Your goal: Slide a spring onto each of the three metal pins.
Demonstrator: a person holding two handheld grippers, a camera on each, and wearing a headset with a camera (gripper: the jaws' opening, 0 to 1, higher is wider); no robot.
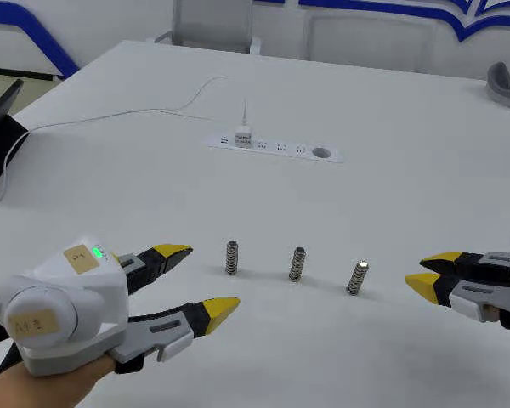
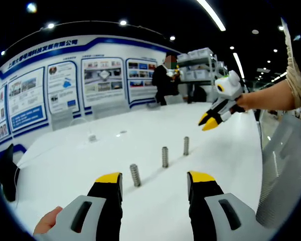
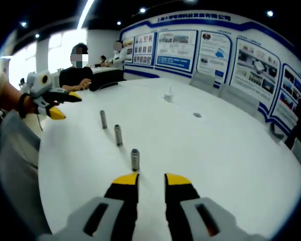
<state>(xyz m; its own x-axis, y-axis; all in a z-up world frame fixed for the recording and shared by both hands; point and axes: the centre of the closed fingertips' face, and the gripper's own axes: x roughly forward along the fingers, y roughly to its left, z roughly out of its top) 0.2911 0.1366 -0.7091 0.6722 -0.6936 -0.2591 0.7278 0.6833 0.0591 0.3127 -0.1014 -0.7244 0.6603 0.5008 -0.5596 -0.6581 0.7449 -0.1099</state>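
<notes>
1. Three springs stand in a row on the white surface (image 1: 391, 357), toward 6 o'clock from the centre of the head view: the left spring (image 1: 231, 257), the middle spring (image 1: 297, 264) and the right spring (image 1: 357, 277). Each appears to be already sleeved over a pin.
2. The right pin (image 1: 362, 265) shows as a shiny tip above its coil, and that pair leans toward 1 o'clock. The other two stand upright.
3. The left hand-held gripper (image 1: 197, 280) hovers at 8 o'clock of the row, jaws wide and empty, near the left spring but not touching it.
4. The right hand-held gripper (image 1: 427, 272) sits at 3 o'clock of the row, jaws narrow, holding nothing.
5. The task looks nearly finished. What is likely left is seating or straightening the leaning one.
6. To do that well, come in from 3 o'clock with the right hand-held gripper and nip the coil lightly near its top. Push down along the pin's own line, since sideways force could topple it.
</notes>
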